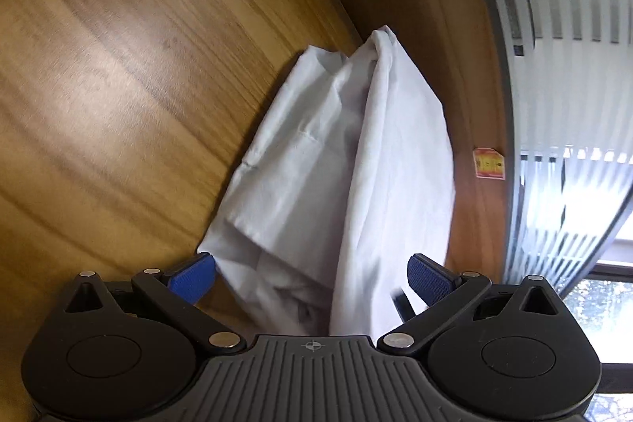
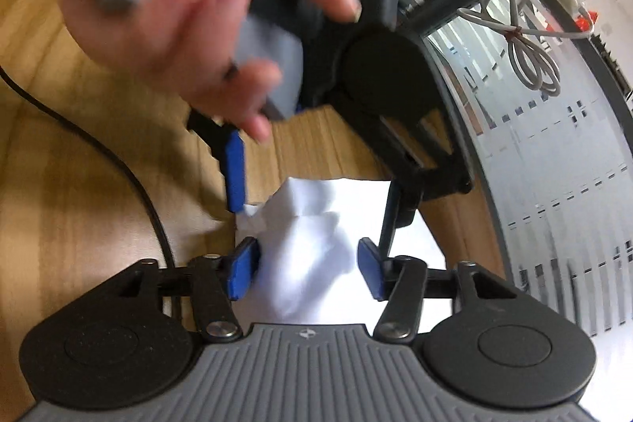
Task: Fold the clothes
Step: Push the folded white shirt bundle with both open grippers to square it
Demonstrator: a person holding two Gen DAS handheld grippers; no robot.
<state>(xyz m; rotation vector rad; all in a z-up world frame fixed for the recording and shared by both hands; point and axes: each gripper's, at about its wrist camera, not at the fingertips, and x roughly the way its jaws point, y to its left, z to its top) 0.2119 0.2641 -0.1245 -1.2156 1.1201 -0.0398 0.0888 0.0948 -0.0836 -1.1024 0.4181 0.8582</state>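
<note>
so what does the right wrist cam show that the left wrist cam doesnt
Only the right wrist view shows the person's hand holding the left gripper from outside, a black cable running across the table, and looped white cords behind the glass partition. Only the left wrist view shows the white garment along its length, bunched to a peak at its far end, and a small red and yellow sticker near the table edge. Both show the garment on the wooden table, with each camera's own gripper, the right gripper included, open around the cloth.
</note>
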